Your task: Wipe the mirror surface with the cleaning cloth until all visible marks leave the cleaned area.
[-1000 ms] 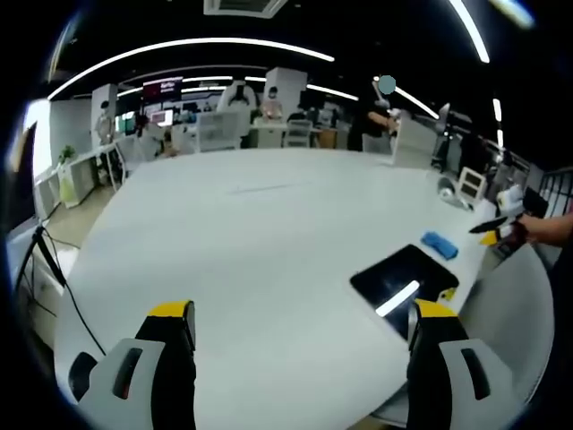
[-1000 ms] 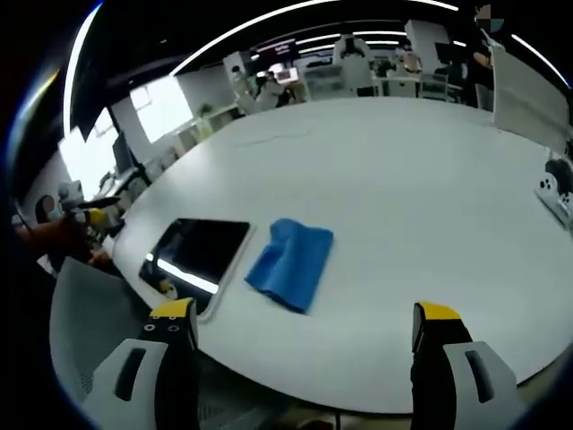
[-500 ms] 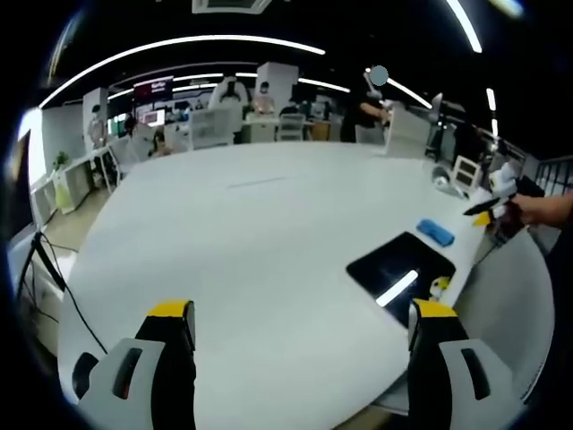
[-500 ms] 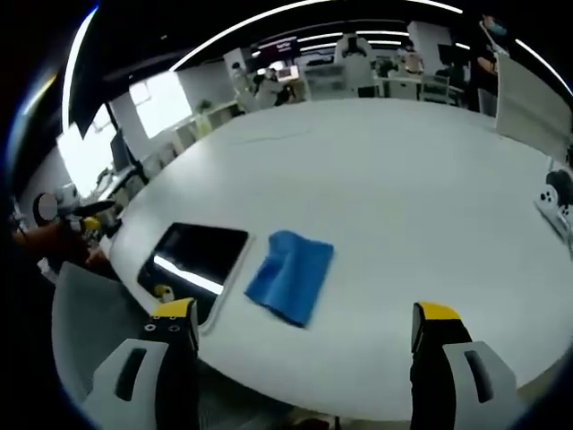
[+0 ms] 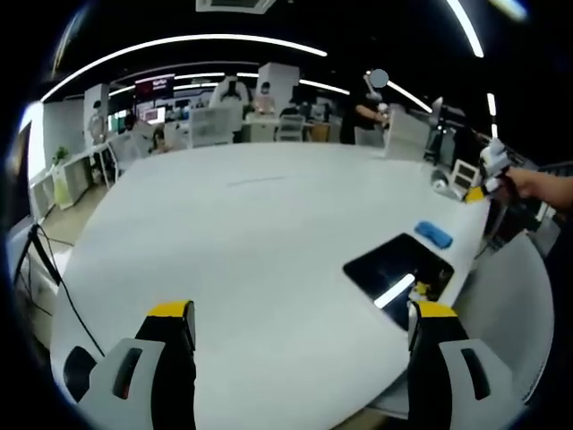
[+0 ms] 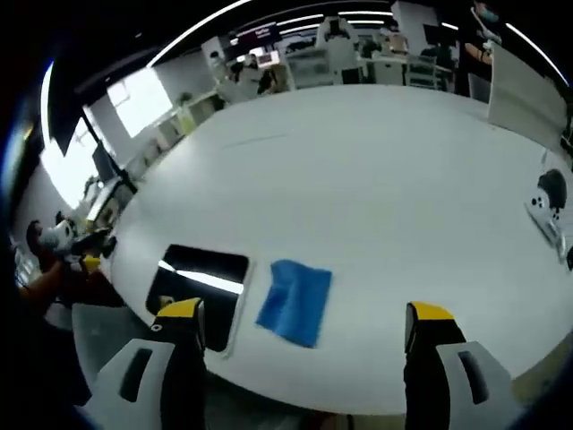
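A dark rectangular mirror (image 6: 199, 288) lies flat near the edge of a big white table (image 6: 376, 179), and a blue cleaning cloth (image 6: 295, 301) lies right beside it. My right gripper (image 6: 300, 322) hovers open above the cloth, nothing between its jaws. In the left gripper view the mirror (image 5: 397, 267) and the cloth (image 5: 434, 234) sit far off to the right. My left gripper (image 5: 300, 318) is open over bare table, well away from both. The other gripper (image 5: 483, 175), held by a hand, comes in at the right edge.
A white game controller (image 6: 544, 204) lies at the table's right side. A grey chair (image 5: 515, 305) stands by the table edge near the mirror. Desks, monitors and people fill the office behind. A cable (image 5: 45, 269) hangs off the left.
The right gripper view has risen and tipped down, so mirror and cloth now sit lower and smaller between its jaws. In the left gripper view the other gripper has lifted higher at the right.
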A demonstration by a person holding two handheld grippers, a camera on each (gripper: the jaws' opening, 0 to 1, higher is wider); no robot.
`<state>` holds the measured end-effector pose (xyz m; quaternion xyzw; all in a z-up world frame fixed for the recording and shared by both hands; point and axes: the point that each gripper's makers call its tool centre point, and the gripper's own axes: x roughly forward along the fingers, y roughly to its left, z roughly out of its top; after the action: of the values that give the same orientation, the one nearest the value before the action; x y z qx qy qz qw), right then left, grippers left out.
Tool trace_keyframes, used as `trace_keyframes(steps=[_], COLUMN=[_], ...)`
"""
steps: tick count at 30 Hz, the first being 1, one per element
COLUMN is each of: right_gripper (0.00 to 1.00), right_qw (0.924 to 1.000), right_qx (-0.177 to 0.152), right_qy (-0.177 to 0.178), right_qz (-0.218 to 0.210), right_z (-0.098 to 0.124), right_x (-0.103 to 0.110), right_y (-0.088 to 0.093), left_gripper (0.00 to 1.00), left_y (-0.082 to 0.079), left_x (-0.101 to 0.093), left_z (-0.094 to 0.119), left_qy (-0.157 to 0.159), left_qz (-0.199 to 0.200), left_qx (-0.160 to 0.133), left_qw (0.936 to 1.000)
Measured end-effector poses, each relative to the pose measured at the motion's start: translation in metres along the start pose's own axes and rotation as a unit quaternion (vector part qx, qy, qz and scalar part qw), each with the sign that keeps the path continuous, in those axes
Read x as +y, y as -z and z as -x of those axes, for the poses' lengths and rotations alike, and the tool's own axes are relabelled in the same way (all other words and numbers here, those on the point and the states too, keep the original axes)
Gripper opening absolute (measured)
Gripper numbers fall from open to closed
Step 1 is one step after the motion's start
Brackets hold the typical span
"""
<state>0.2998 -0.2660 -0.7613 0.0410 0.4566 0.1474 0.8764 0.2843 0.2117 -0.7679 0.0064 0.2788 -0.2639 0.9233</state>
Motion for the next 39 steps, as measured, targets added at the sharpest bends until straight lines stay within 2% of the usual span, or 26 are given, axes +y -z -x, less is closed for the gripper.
trace_keyframes(steps=[2,5,8,13,17,18,20,23,27,31,39], right_gripper=[0.88,0.82,0.83,0.82,0.79,0.75,0.66,0.62,0.51,0.34,0.21], right_qw=[0.9994,0.9997,0.9987,0.9971,0.996,0.9952,0.9945,0.9963,0.9958,0.9957,0.9959], right_qx=[0.032,0.021,0.041,0.058,0.066,0.062,0.074,0.067,0.077,0.072,0.076], right_qy=[-0.005,-0.006,-0.013,-0.008,-0.005,-0.005,0.008,0.008,0.01,0.013,0.019], right_qz=[0.014,0.009,0.026,0.05,0.06,0.076,0.074,0.053,0.048,0.057,0.046], right_z=[0.003,0.002,0.001,-0.007,-0.019,-0.025,-0.037,-0.052,-0.07,-0.083,-0.104], right_x=[0.004,0.012,0.021,0.02,0.017,0.015,0.006,0.003,0.001,0.0,0.003], right_y=[-0.001,-0.02,-0.026,-0.032,-0.025,-0.024,-0.014,-0.007,0.007,0.013,0.024], left_gripper=[1.0,1.0,1.0,1.0,1.0,1.0,1.0,1.0,1.0,0.99,0.99], left_y=[0.001,0.001,0.002,0.0,0.002,0.003,0.005,0.008,0.007,0.007,0.012], left_x=[0.0,-0.001,0.002,0.002,0.0,0.0,-0.001,-0.002,-0.003,-0.003,-0.004], left_z=[-0.001,-0.001,-0.002,-0.003,-0.004,-0.004,-0.004,-0.005,-0.004,-0.002,0.0], left_qy=[0.001,0.004,0.003,0.002,0.003,0.003,0.004,0.004,0.003,0.002,0.0], left_qz=[0.0,0.001,0.003,0.004,0.007,0.007,0.008,0.011,0.012,0.014,0.016], left_qx=[0.001,0.002,0.002,-0.002,-0.003,-0.003,-0.001,0.001,0.0,-0.001,0.004], left_qw=[1.0,1.0,1.0,1.0,1.0,1.0,1.0,0.9999,0.9999,0.9999,0.9999])
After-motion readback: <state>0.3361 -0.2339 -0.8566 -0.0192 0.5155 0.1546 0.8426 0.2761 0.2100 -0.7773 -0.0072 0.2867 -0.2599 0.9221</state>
